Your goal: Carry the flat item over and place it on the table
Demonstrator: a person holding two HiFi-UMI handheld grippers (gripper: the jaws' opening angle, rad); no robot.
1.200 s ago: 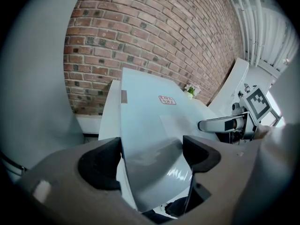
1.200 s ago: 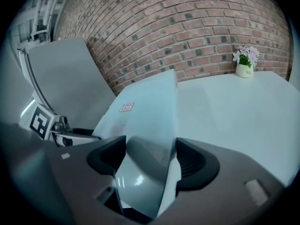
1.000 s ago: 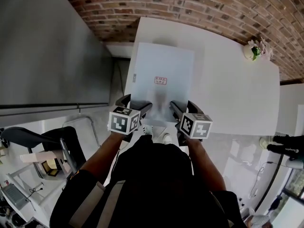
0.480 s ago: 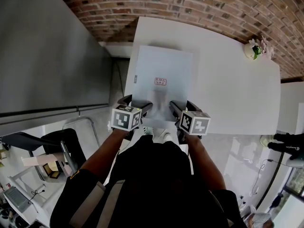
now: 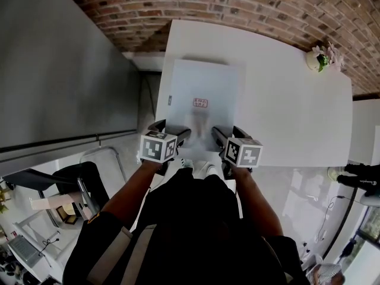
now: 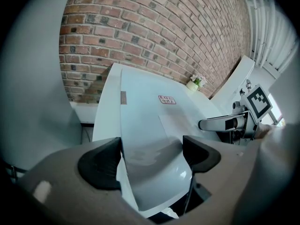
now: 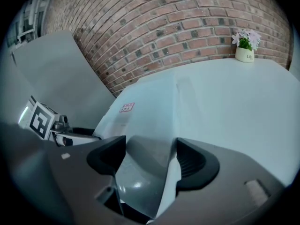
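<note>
The flat item (image 5: 202, 88) is a pale, thin sheet with a small red label. It lies stretched over the left part of the white table (image 5: 297, 105), and its left edge hangs past the table's side. My left gripper (image 5: 171, 129) and right gripper (image 5: 228, 133) hold its near edge, side by side. In the left gripper view the flat item (image 6: 150, 111) buckles upward between the jaws of the left gripper (image 6: 150, 154). The right gripper view shows the flat item (image 7: 154, 102) bunched the same way in the right gripper (image 7: 150, 159). Both are shut on it.
A small pot of flowers (image 5: 319, 61) stands at the table's far right corner against the brick wall (image 5: 237, 5). A tall grey panel (image 5: 59, 70) rises to the left of the table. Desks and clutter are on the floor at lower left.
The sheet has moved slightly farther over the table, and both grippers have moved with it. Their grip looks the same.
</note>
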